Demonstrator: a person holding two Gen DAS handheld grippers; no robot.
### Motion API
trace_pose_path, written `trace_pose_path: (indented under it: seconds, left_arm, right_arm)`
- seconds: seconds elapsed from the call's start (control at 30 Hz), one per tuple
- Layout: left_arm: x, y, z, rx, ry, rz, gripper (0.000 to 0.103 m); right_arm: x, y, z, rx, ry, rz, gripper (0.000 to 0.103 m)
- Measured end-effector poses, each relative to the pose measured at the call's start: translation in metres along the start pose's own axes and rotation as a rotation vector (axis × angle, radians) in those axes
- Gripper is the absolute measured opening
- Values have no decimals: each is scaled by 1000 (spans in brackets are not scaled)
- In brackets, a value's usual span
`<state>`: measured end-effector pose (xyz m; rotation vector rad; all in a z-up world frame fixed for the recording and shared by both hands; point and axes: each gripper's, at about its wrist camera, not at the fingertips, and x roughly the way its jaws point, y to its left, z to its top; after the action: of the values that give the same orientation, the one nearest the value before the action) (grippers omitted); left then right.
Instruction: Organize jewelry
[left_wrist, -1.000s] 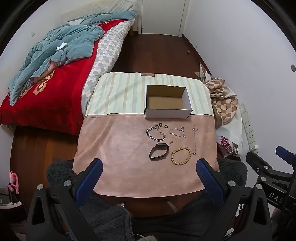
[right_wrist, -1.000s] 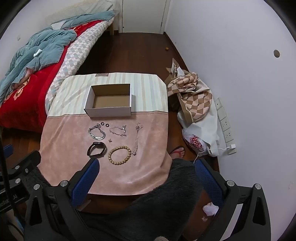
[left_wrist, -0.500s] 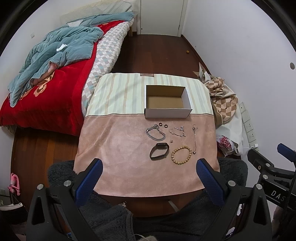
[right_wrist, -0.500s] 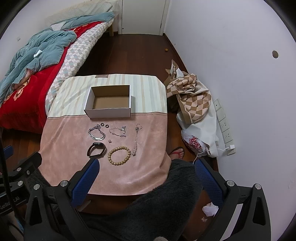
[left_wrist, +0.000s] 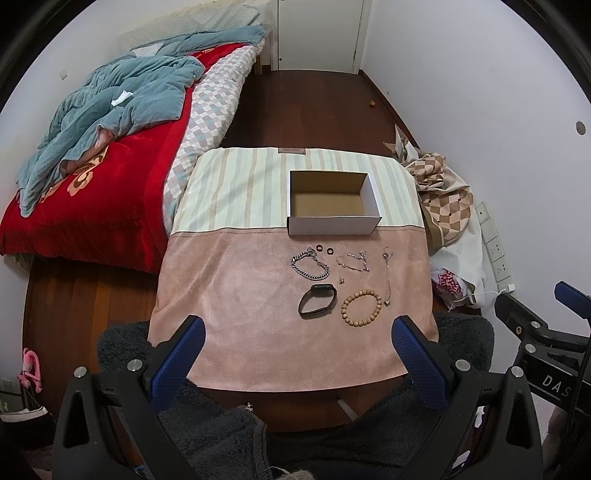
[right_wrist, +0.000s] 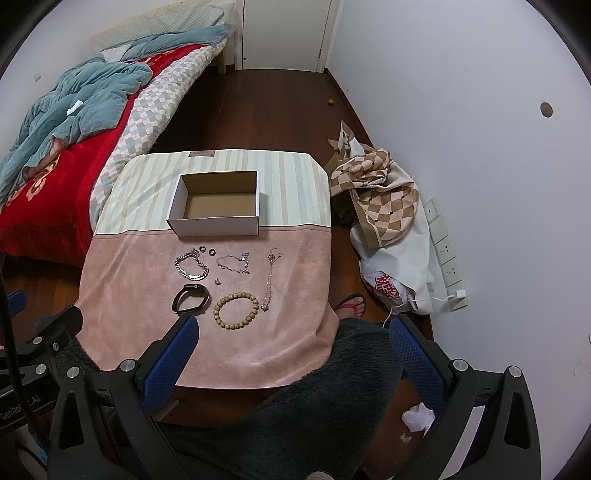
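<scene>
An open white cardboard box (left_wrist: 332, 225) (right_wrist: 216, 225) stands empty on the table. In front of it, on the pink cloth, lie a silver chain bracelet (left_wrist: 309, 265) (right_wrist: 191, 266), two small black rings (left_wrist: 324, 249), a thin chain (left_wrist: 352, 260), a long thin necklace (left_wrist: 387, 275) (right_wrist: 271, 273), a black wristband (left_wrist: 317, 300) (right_wrist: 190, 299) and a wooden bead bracelet (left_wrist: 361, 308) (right_wrist: 235, 310). My left gripper (left_wrist: 297, 339) and right gripper (right_wrist: 291, 339) are open and empty, held high above the table's near edge.
A bed with a red cover and blue quilt (left_wrist: 110, 110) stands to the left. Checked fabric and bags (right_wrist: 384, 206) lie on the floor at the right by the wall. A grey fleece garment (right_wrist: 314, 406) is below the grippers.
Both grippers have risen slightly and drifted, so the table looks a little lower and farther. The jewelry and box have not moved.
</scene>
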<state>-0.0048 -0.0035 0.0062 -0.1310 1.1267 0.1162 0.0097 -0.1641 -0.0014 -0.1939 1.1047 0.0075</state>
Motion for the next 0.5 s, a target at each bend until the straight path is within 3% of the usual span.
trace_pose_path:
  seconds: [0.5]
  left_arm:
    - [-4,-5,-1,6,-6,-3,103]
  right_arm:
    - [-9,-10,3,4,-14,-3,103]
